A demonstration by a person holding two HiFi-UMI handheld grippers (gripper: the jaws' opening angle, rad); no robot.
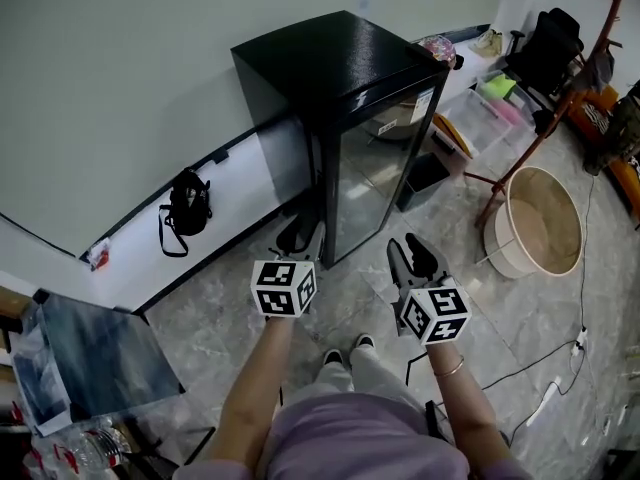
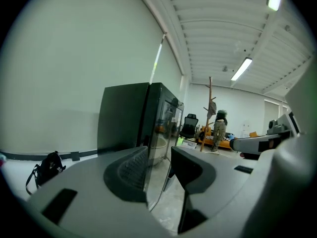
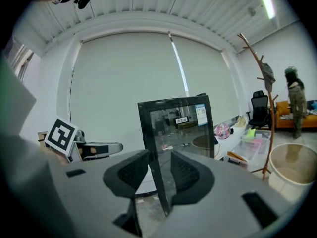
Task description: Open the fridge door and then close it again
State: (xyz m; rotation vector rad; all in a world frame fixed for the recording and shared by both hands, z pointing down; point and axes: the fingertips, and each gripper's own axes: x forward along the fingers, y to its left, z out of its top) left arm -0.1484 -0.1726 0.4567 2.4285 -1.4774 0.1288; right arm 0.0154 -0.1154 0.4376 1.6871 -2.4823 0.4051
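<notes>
Glossy black fridge on a polished, stone-look floor.
The fridge (image 1: 340, 58) had a smooth, glossy black casing and a reflective glass door (image 1: 372, 173). The floor (image 1: 215, 318) around it was grey, marble-patterned and lightly shiny. Left of the fridge lay a black cloth bag (image 1: 187, 206). Right of the fridge stood a smooth, matt beige tub (image 1: 545, 223) and a reddish wooden coat stand (image 3: 270, 150). The left gripper (image 2: 159, 152) and right gripper (image 3: 159, 155) were matt grey plastic with dark ribbed pads (image 2: 130, 168).
</notes>
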